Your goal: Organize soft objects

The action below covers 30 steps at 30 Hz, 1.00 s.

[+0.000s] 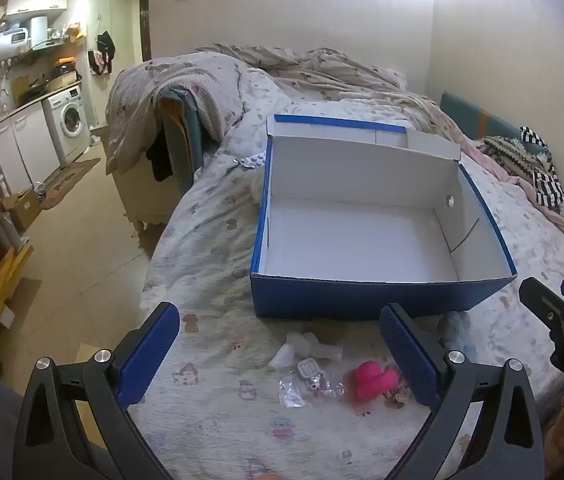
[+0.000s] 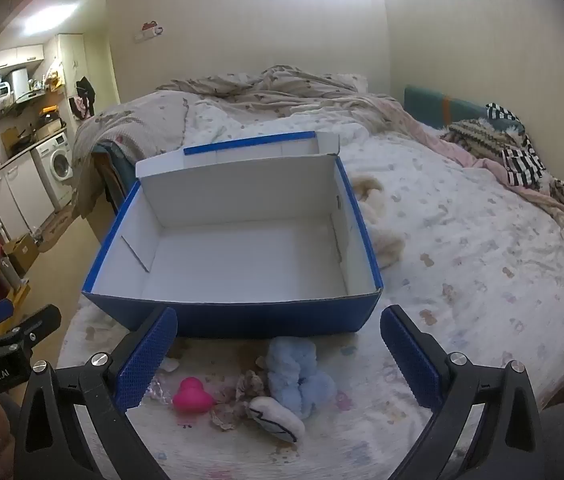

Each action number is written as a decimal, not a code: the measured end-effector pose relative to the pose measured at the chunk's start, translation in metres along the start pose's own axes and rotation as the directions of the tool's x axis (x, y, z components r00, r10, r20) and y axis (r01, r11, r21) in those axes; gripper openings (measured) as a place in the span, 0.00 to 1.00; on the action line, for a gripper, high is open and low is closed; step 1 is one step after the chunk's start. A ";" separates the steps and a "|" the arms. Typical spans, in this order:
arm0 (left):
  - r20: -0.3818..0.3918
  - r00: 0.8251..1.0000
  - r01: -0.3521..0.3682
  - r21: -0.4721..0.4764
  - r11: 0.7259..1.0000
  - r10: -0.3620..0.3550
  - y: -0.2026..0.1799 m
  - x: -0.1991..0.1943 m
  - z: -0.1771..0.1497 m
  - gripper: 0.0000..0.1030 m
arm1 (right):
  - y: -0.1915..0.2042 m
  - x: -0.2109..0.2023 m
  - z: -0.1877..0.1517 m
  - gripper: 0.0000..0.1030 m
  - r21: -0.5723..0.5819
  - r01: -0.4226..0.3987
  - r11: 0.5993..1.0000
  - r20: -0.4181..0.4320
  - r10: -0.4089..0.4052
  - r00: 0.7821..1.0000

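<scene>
An open blue cardboard box (image 1: 362, 300) with a white, empty inside stands on the bed; it also shows in the right wrist view (image 2: 242, 316). In front of it lie a pink heart-shaped soft toy (image 1: 374, 380) (image 2: 192, 396), a light blue fluffy toy (image 2: 298, 372), a white soft piece with dark trim (image 2: 278, 418), a small patterned fabric piece (image 2: 248, 386) and clear plastic bags with small trinkets (image 1: 306, 380). My left gripper (image 1: 280, 356) is open and empty above the bags. My right gripper (image 2: 278, 354) is open and empty above the blue toy.
A beige fluffy item (image 2: 382, 224) lies right of the box. Crumpled quilts (image 1: 282, 68) and striped clothes (image 2: 522, 160) cover the far bed. The bed edge drops to the tiled floor (image 1: 82, 240) on the left, with a washing machine (image 1: 68, 120) beyond.
</scene>
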State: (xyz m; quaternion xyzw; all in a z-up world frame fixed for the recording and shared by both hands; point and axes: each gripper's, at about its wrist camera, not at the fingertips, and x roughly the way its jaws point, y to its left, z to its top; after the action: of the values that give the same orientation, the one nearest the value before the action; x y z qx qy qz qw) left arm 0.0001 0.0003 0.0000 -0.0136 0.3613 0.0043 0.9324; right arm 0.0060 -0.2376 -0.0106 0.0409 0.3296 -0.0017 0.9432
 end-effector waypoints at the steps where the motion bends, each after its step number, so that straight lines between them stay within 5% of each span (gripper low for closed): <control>1: 0.014 1.000 -0.012 0.016 1.000 0.012 -0.001 0.000 0.000 0.97 | 0.000 0.000 0.000 1.00 -0.002 0.003 1.000 -0.002 -0.003 1.000; 30: 0.001 1.000 -0.013 -0.014 1.000 0.013 0.005 0.001 0.000 0.97 | 0.004 0.005 0.000 1.00 -0.008 -0.011 1.000 -0.013 0.011 1.000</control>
State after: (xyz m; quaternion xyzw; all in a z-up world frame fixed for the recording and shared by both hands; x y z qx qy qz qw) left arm 0.0007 0.0050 -0.0002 -0.0178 0.3609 0.0131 0.9323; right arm 0.0100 -0.2336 -0.0133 0.0391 0.3353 0.0048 0.9413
